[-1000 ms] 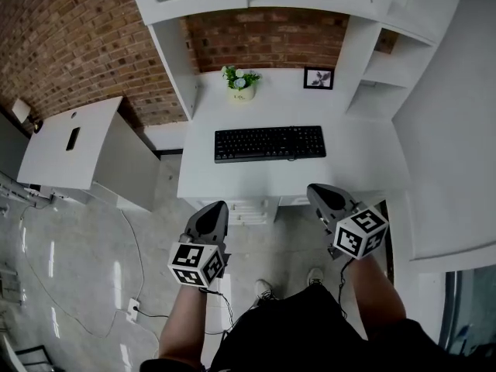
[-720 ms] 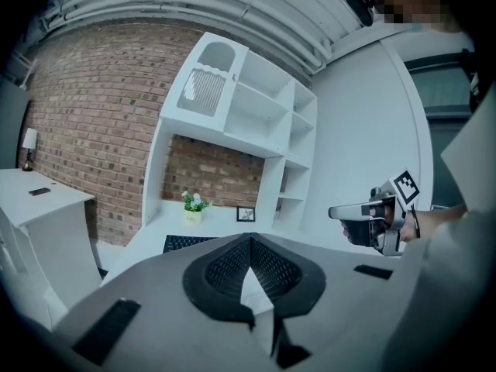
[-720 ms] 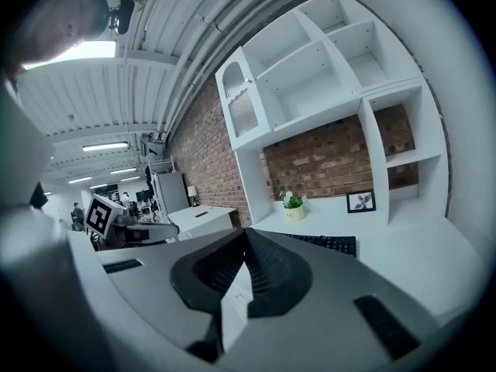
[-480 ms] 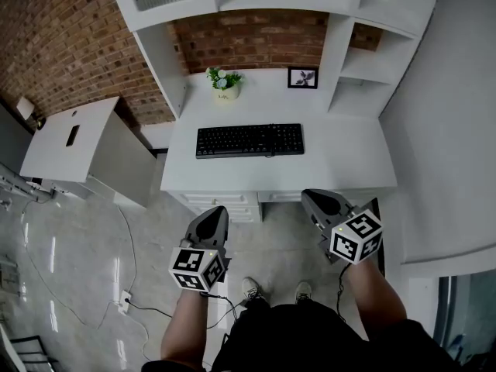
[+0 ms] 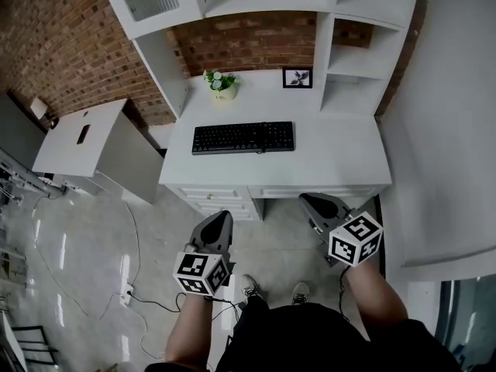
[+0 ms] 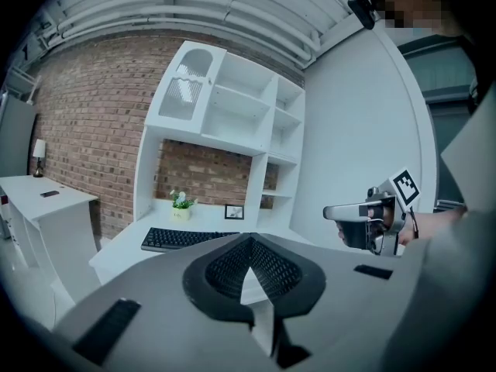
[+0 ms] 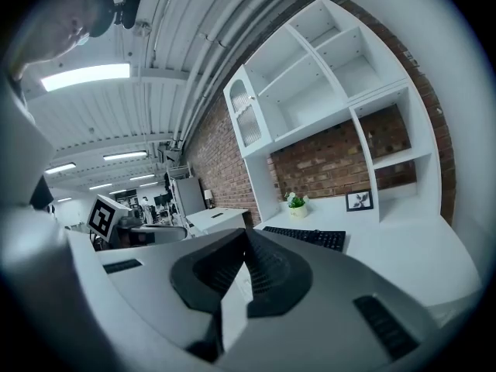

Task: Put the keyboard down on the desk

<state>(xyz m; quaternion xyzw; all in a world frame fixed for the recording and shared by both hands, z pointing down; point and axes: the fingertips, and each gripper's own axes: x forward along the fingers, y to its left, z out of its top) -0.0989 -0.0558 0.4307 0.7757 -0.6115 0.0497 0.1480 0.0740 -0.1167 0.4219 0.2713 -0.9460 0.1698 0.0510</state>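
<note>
Holding both tools low over the floor (image 5: 93, 246) in front of me, I have the left hand-held gripper (image 5: 218, 222) with its jaws pressed fully together and nothing between them, and the right hand-held gripper (image 5: 316, 204) is the same, closed and empty. Both hang on my side of the front edge of the surface (image 5: 333, 157), the right one near that edge and the left one a little further back, above my shoes (image 5: 248, 287). Neither touches anything. Beyond the front edge, the keyboard (image 5: 243, 137) lies flat on the surface, its long side parallel to the front edge, sitting left of the middle and about halfway between front and back edges, well apart from both tools. Behind it, at the back edge, stand a small potted plant (image 5: 221, 84) toward the back-left corner and a little picture frame (image 5: 297, 77) just right of it; the white shelves (image 5: 341, 53) rise over the back-right corner against the brick wall. As I judge it, the job is finished: the keyboard rests squarely on the surface, clear of the plant and frame, and I am holding nothing. I see no step left beyond leaving it where it lies.
</note>
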